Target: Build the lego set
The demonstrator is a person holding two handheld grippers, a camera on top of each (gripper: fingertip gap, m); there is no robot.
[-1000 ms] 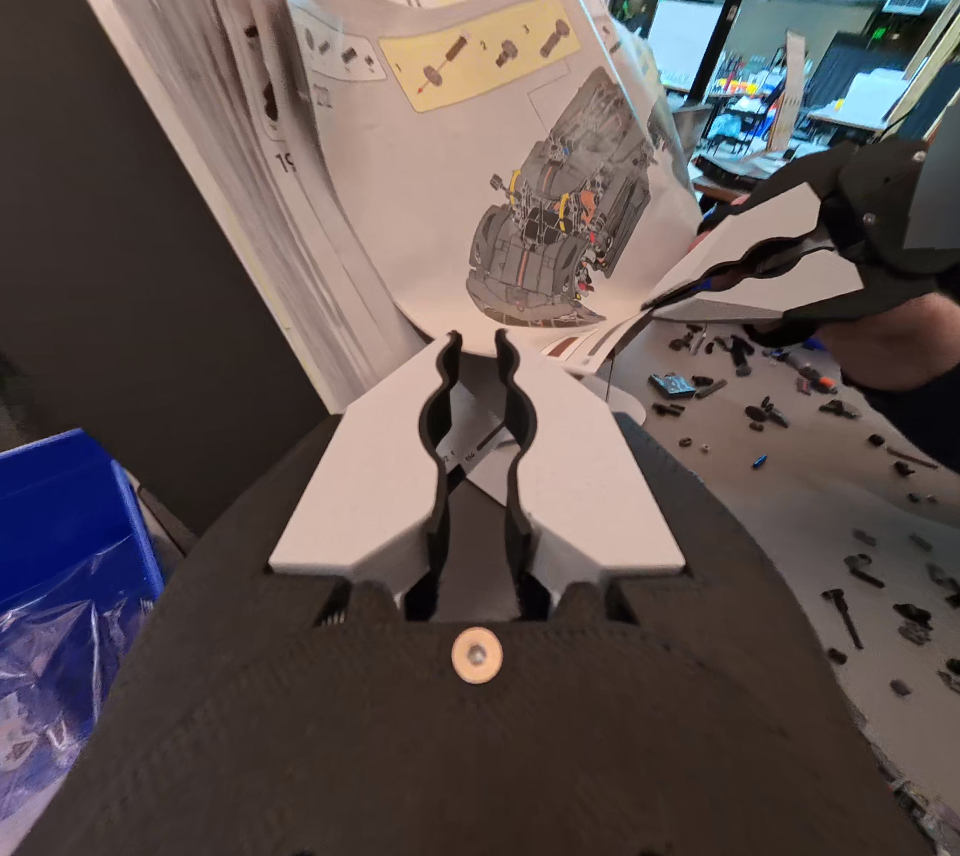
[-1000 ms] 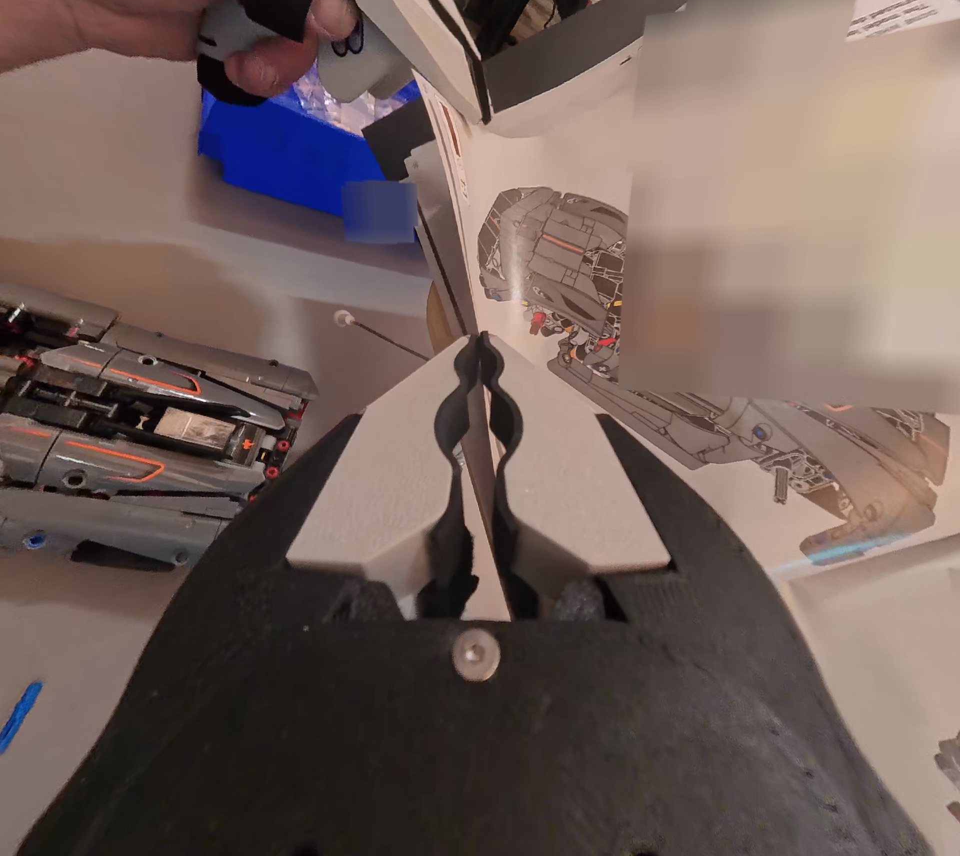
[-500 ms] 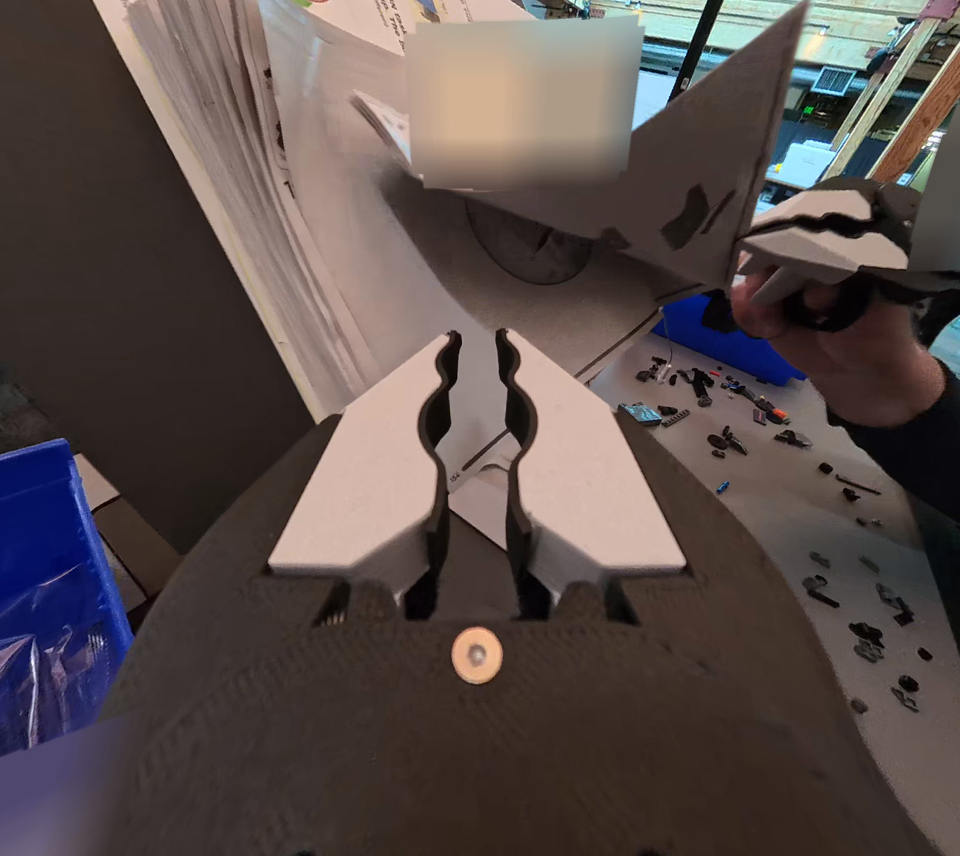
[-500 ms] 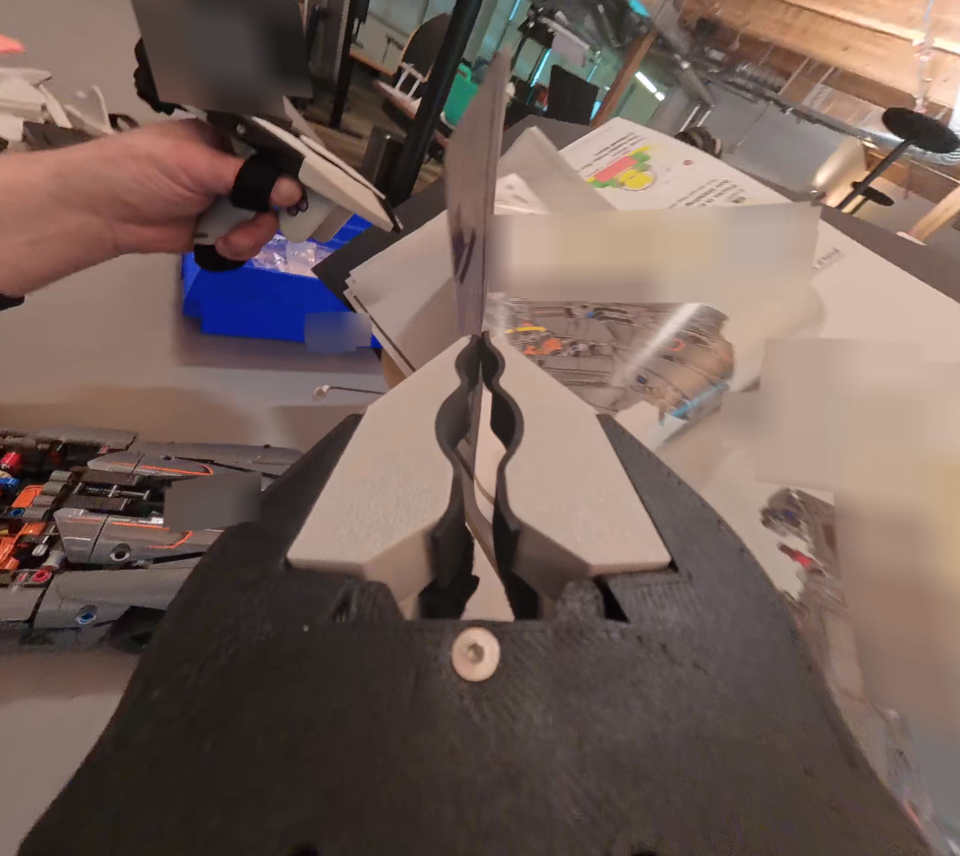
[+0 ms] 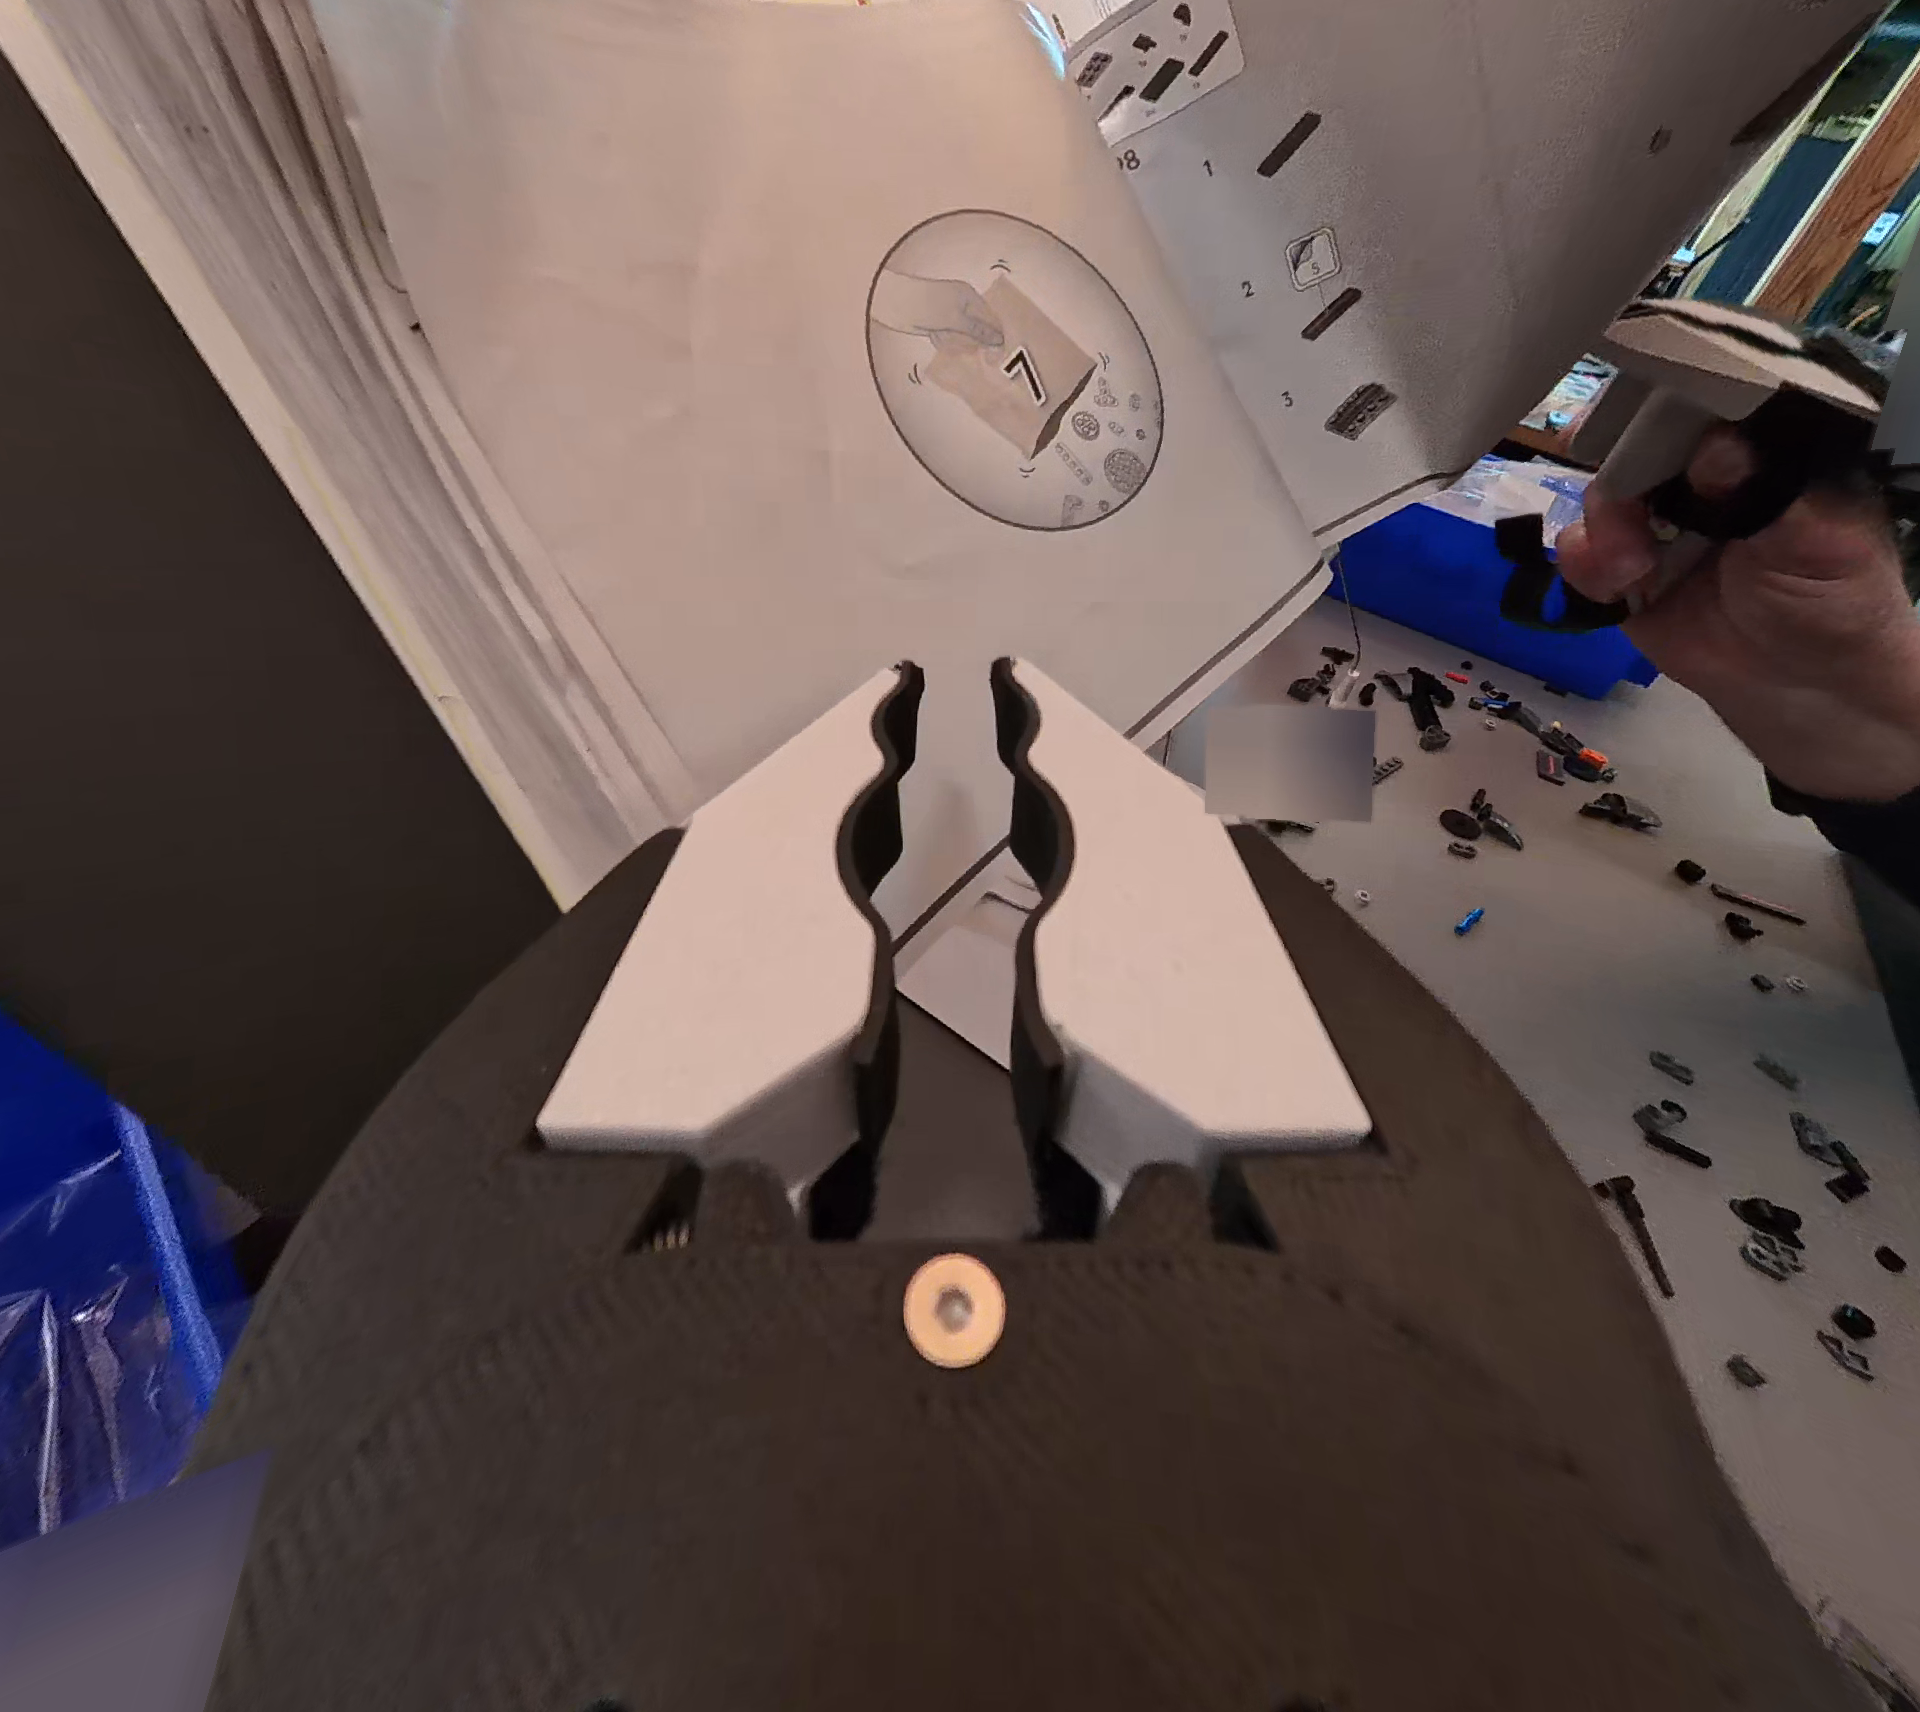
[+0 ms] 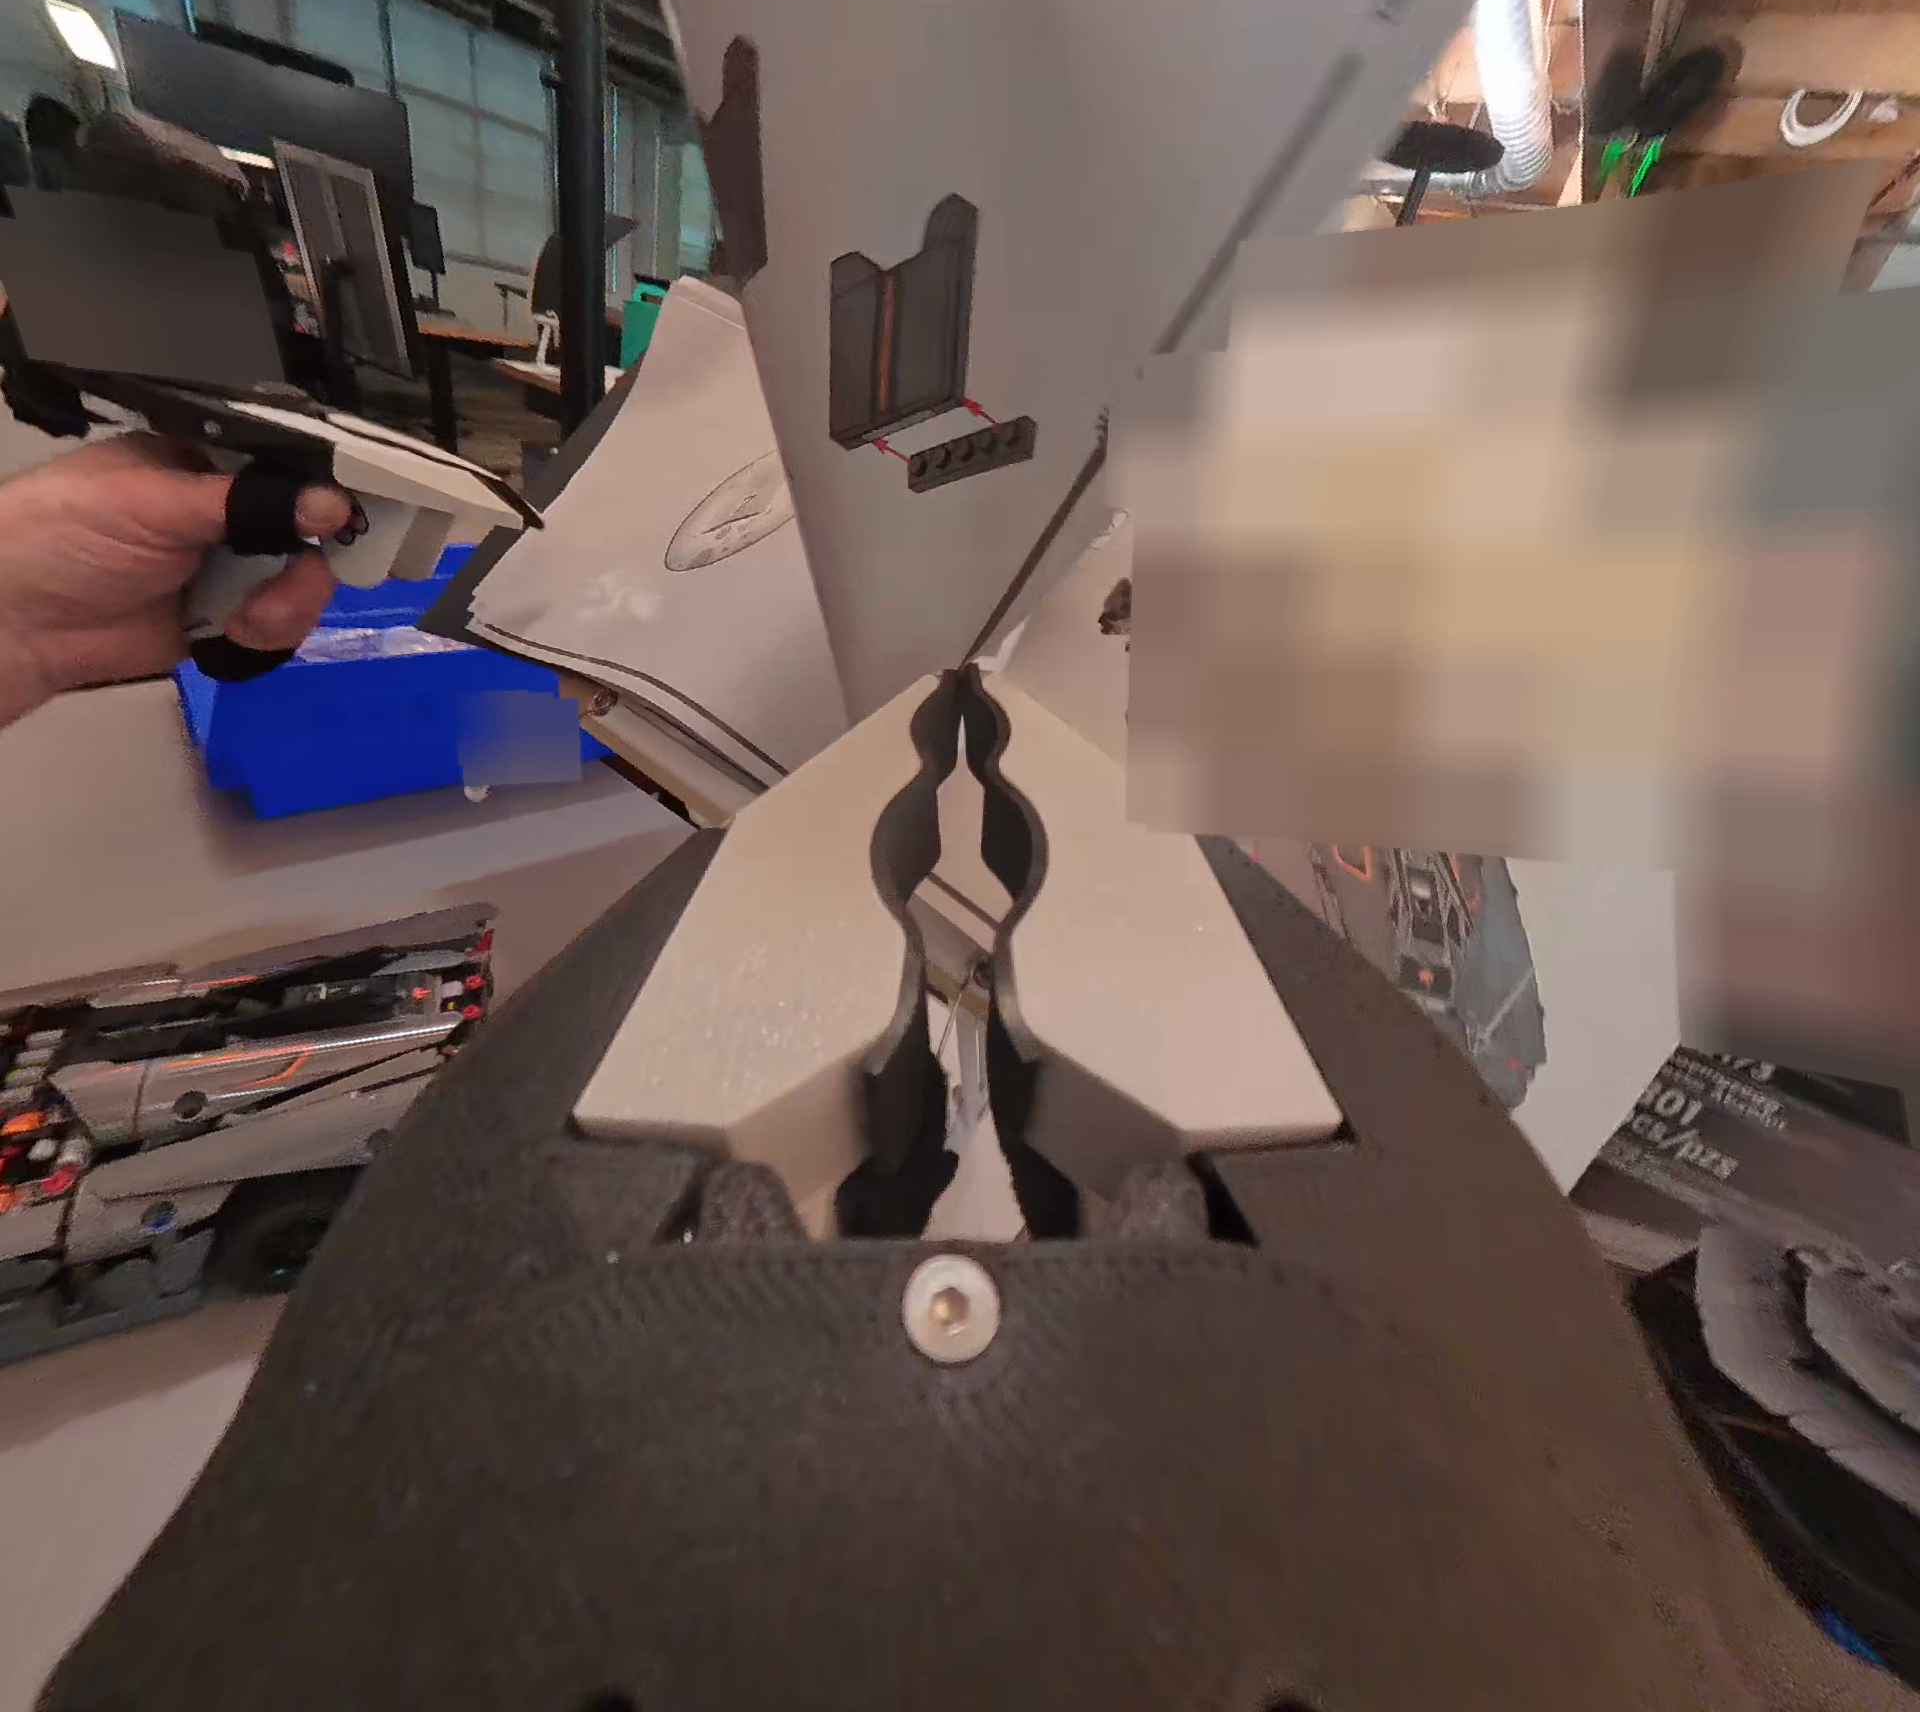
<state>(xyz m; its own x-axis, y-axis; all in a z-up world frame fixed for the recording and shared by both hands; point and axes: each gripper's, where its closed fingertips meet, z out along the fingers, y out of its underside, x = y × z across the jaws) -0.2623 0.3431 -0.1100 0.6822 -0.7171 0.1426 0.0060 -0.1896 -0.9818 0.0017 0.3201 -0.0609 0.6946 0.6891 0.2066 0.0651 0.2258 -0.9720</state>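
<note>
The right claw (image 6: 958,675) is pressed together on the lower corner of one page (image 6: 1039,208) of the booklet (image 5: 727,374) and holds this page lifted up, and the left claw (image 5: 954,670) is spread with a gap between its fingers, close in front of the lower edge of the open booklet but, as far as the view shows, not touching it. The booklet stands tilted on the table (image 5: 1558,987), loose small lego pieces (image 5: 1475,821) lie scattered beside it near a blue bin (image 5: 1455,582), and the half-built grey lego car (image 6: 208,1091) lies on the table to the left of the right claw.
</note>
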